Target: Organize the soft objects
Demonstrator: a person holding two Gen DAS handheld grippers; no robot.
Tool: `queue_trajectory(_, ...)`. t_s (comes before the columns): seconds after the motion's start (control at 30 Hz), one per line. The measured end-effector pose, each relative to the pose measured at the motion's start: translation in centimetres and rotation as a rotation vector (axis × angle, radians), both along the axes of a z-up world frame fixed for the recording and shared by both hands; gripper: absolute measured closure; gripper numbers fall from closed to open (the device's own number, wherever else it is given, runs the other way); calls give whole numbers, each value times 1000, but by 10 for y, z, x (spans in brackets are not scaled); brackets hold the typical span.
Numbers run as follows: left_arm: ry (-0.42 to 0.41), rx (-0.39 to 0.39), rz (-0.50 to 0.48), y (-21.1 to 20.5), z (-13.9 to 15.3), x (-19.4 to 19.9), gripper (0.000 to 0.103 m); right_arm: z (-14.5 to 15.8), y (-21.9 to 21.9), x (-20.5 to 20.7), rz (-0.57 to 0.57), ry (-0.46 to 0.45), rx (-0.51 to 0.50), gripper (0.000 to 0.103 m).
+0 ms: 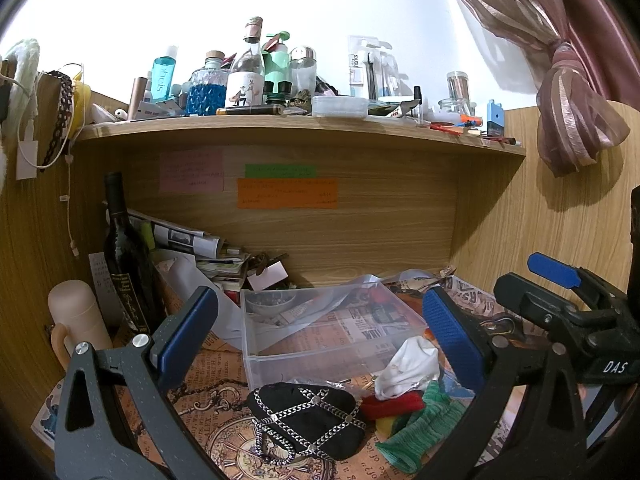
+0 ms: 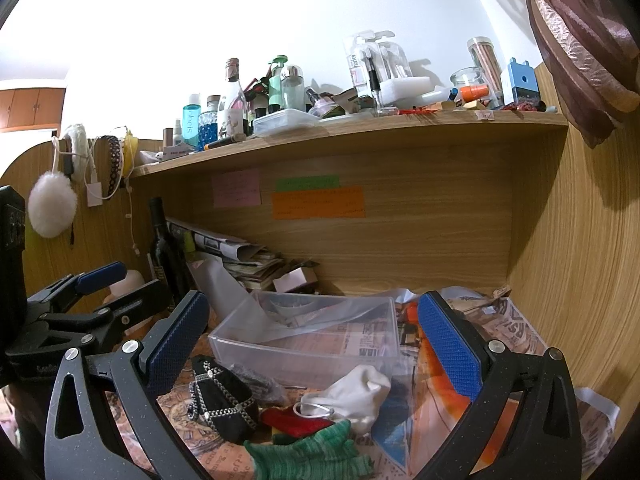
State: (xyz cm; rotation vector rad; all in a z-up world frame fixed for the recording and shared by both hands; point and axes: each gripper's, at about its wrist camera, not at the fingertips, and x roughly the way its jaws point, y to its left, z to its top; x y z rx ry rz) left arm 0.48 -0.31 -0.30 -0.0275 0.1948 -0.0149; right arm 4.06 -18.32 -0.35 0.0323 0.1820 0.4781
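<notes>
Nearest the left wrist camera, the left gripper is seen with its blue-padded fingers spread wide apart and nothing held between them. Nearest the right wrist camera, the right gripper is likewise seen with its fingers wide apart and empty. Both are held above a desk covered in printed paper.

Just beyond the fingers, a small heap of soft objects is seen on the desk. A black pouch crossed with silver chains lies at the left of the heap. Beside it, a red cloth is found, with a crumpled white cloth resting on top of it and a green knitted cloth spread at the near right. All of them lie outside, against the near side of, a clear plastic box, which stands open behind the heap; no soft object can be made out inside it.

Further back, a dark wine bottle is stood at the left beside stacked papers. Coloured notes are stuck to the wooden back panel. Above, a shelf is crowded with bottles and jars.
</notes>
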Motion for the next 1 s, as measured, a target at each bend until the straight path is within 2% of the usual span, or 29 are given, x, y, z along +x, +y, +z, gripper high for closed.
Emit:
queue_trajectory(0.87,6,-1,0,0,0,1,0,1,2,-1,3,-1,-1,0)
queue_trajectory(1.0,50,-14,-8,4,-6,7,0,-3,2,2,-3,21,-7,0)
